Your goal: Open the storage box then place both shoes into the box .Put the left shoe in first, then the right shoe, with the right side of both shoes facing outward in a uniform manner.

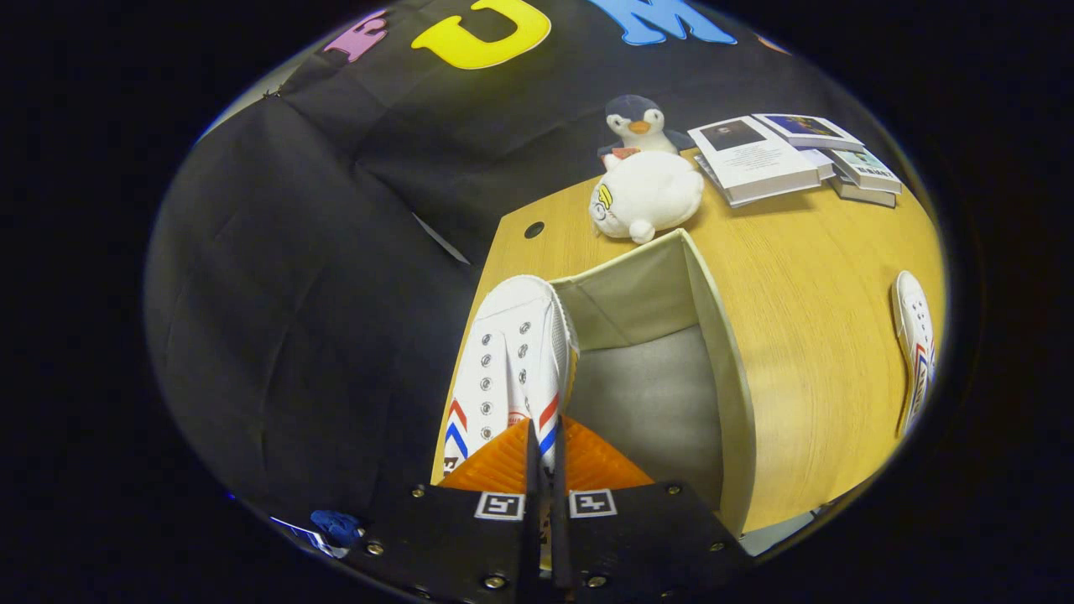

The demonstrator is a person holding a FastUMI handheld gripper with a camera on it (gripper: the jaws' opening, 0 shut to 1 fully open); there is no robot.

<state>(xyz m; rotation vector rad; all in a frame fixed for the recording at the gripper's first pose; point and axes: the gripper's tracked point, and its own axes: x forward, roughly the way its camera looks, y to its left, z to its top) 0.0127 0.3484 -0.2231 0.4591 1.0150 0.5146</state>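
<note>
Fingers [544, 457] pinch a white shoe [508, 361] above the wooden table [805, 335], beside black cloth wall [294, 294].

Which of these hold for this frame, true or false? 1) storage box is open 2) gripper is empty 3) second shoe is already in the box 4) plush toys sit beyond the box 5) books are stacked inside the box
1) True: the storage box is open on top.
2) False: the gripper is shut on a shoe, held at the box's edge.
3) False: the second shoe lies on the table, beside the box.
4) True: a white plush and a penguin plush sit beyond the box.
5) False: the books lie on the table.
</note>
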